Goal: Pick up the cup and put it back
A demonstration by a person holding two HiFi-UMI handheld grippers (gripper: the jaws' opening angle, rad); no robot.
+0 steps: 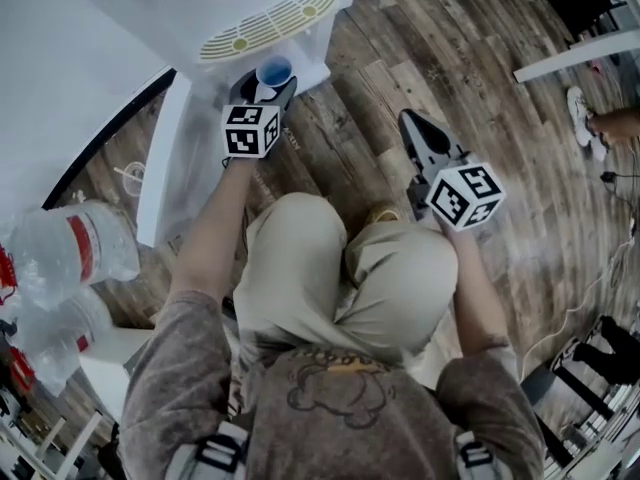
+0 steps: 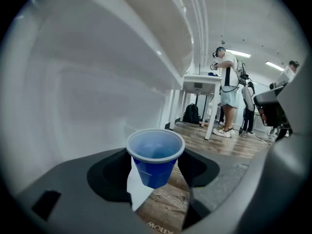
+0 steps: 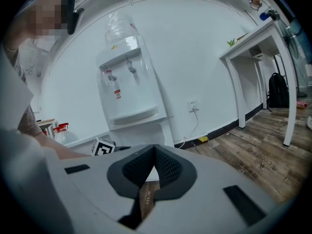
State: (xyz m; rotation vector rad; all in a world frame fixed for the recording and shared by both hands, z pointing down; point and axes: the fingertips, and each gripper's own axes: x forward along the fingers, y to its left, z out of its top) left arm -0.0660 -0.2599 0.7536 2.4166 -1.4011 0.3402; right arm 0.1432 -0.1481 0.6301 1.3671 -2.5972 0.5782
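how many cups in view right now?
1. The blue cup is held between the jaws of the left gripper, by the water dispenser. Others could be hidden behind the dispenser or the person.

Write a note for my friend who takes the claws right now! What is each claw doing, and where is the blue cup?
Left claw: shut on the blue cup, which stands upright between its jaws.
Right claw: shut and empty, held apart over the wooden floor.
Cup: in the air, close to the white water dispenser.
Done: the cup is picked up.
Left: put it back. The spot where it stood does not show, so look before lowering it.
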